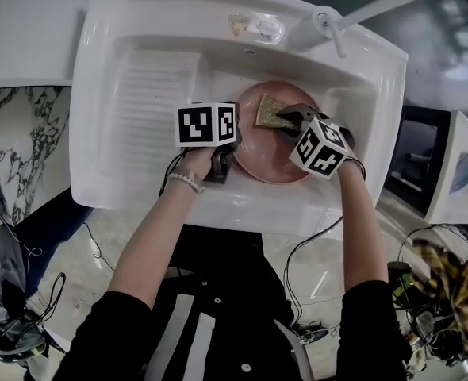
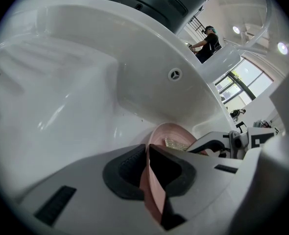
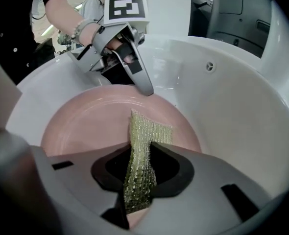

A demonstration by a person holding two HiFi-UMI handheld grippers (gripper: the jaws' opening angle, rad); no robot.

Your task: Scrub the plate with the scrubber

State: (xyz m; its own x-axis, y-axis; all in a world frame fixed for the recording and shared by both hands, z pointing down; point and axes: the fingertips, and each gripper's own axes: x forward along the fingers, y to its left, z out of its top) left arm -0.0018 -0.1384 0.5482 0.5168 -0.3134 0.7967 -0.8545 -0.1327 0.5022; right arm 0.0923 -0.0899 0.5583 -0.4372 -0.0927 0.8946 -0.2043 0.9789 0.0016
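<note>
A pink plate is seen in the basin of a white sink, to the right of the ribbed draining slope. The plate's left rim is pinched by the left gripper. In the left gripper view the thin pink edge is pressed between the two dark pads, which are closed on it with only the rim's thickness between them. The same grip is seen from the far side in the right gripper view, where the left gripper's tips are set on the plate's far rim. A yellow-green mesh scrubber is clamped by the right gripper. In the right gripper view the scrubber is held on edge between the pads, and its free end is extended past the jaws over the middle of the plate. Whether that end is pressed against the plate's face cannot be told. In the head view the scrubber is placed over the upper part of the plate, well inside the rim. A beaded bracelet is worn on the left wrist, and a white faucet is mounted at the sink's upper right corner.
</note>
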